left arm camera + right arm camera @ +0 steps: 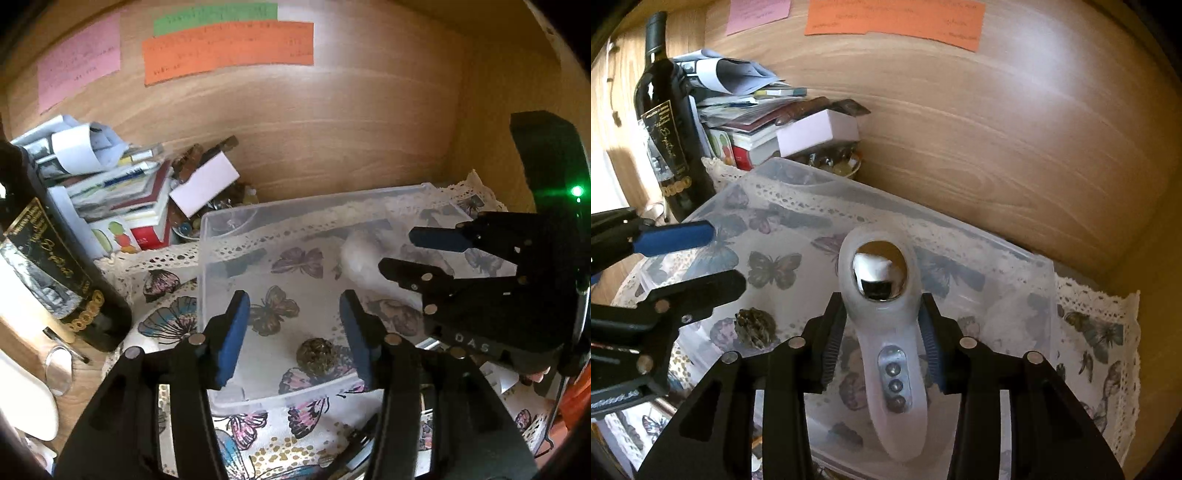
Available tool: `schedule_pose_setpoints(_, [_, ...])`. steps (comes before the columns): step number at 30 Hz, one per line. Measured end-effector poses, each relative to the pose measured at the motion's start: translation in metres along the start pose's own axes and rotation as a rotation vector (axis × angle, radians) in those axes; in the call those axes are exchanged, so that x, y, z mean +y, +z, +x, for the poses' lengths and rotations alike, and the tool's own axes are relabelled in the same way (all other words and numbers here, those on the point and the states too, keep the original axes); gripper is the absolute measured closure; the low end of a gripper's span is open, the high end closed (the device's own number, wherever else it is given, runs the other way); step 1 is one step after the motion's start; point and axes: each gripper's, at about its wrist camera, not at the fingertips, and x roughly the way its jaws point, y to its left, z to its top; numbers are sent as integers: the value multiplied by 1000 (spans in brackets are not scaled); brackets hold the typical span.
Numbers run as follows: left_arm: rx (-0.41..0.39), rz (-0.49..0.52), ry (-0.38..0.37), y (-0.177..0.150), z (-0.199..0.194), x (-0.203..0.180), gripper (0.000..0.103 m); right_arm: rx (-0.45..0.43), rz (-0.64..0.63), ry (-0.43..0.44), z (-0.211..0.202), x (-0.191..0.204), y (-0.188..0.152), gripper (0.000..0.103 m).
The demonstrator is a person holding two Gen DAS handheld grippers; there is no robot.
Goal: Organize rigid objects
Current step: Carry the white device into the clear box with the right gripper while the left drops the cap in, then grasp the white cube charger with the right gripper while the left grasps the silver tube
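A clear plastic box (207, 258) stands on a butterfly-print cloth; it also shows in the right wrist view (1043, 280). A small brown pinecone-like ball (317, 355) lies inside it, seen too in the right wrist view (754, 326). My left gripper (293, 332) is open and empty over the box, near the ball. My right gripper (881, 343) is shut on a white handheld device with a chrome head and buttons (886, 332), held over the box. The right gripper also shows in the left wrist view (413, 251), with the white device (360, 251) blurred through the box wall.
A dark wine bottle (55, 273) (670, 122) stands at the left. A pile of books and papers (122, 192) (750, 122) lies behind the box. A wooden back wall (332, 129) carries coloured paper notes (229, 48). A lace-edged cloth (1100, 332) covers the shelf.
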Motion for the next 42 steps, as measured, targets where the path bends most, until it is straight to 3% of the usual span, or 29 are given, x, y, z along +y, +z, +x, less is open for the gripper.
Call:
schedule_pose_setpoints(11, [-138,10,23,0,-60,-1,25,-160,38,-11,-75,-4,-13,41])
schedule_pose_setpoints(16, [-202,17,32,-9,-90,-4,7,-245,35,-23,-114,-1,-29,31])
schedule_pose_setpoints(21, [-204,-2,21,-24,-106,1,5,-293,47,-39,-134,2,-47,26])
schedule_pose_setpoints(26, [-146,-18,20,-43,-101,6,4,-291,66,-55,-142,5,-71,25])
schedule_pose_setpoints(32, [-58,-25,-6,-68,-84,6,7,-222,102,-58,-130,3,-98,25])
schedule_pose_setpoints(34, [-30,-15,-22,-75,-79,2,21,-191,113,-55,-122,3,-106,25])
schedule_pose_setpoints(40, [56,55,-67,-94,-56,-17,39,-86,149,-20,-95,-2,-123,26])
schedule_pose_setpoints(42, [88,66,-79,-98,-49,-22,45,-58,159,-3,-87,-3,-125,33])
